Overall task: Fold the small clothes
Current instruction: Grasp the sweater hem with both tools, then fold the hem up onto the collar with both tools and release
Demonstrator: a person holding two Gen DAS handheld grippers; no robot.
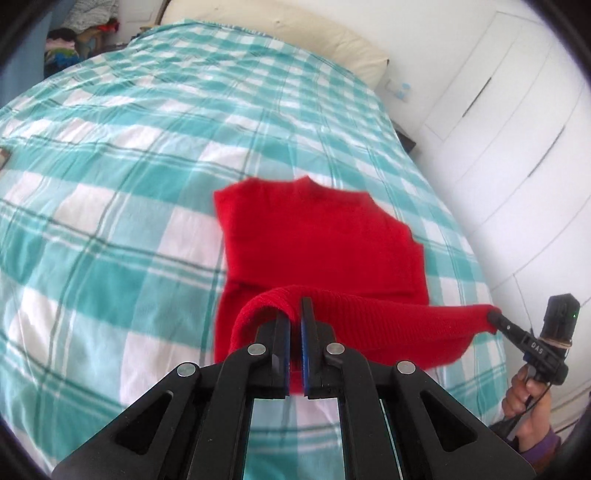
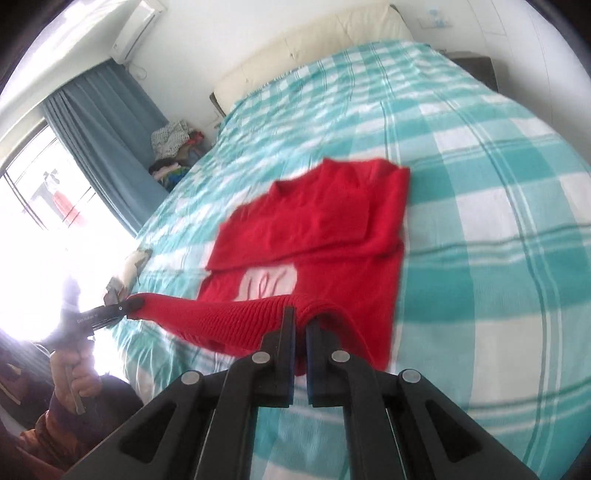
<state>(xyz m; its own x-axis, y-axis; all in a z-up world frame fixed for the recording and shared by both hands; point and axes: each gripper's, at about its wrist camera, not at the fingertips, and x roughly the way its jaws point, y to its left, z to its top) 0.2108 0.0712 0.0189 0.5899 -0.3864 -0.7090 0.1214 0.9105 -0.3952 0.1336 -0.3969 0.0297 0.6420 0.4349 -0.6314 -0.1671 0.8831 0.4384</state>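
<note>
- The red sweater (image 1: 317,236) lies on the bed (image 1: 110,166), centre to lower centre of the left wrist view, with both sleeves seemingly already folded in over the body; a pale patch with red marks shows on its front in the right wrist view.
- Its neckline (image 1: 306,181) points toward the top of the frame, at the cream headboard (image 1: 280,33), and its ribbed hem (image 1: 369,314) is nearest the cameras, so the long axis runs from bottom to top of the picture.
- The hem is lifted off the bed and stretched sideways between the two tools.
- The left gripper (image 1: 295,321) has its jaws pressed together, pinching one hem corner; in the right wrist view it sits at the left edge.
- The right gripper (image 2: 300,325) is likewise clamped on the other corner (it shows small at the right edge of the left wrist view).
- The step looks like carrying the hem up to the neckline to halve the body.
- To do it well, I would keep both corners level and the hem taut, move both hands together along the long axis, and lay the hem square on the shoulders before letting go, so the tucked sleeves are not dragged out.
</note>
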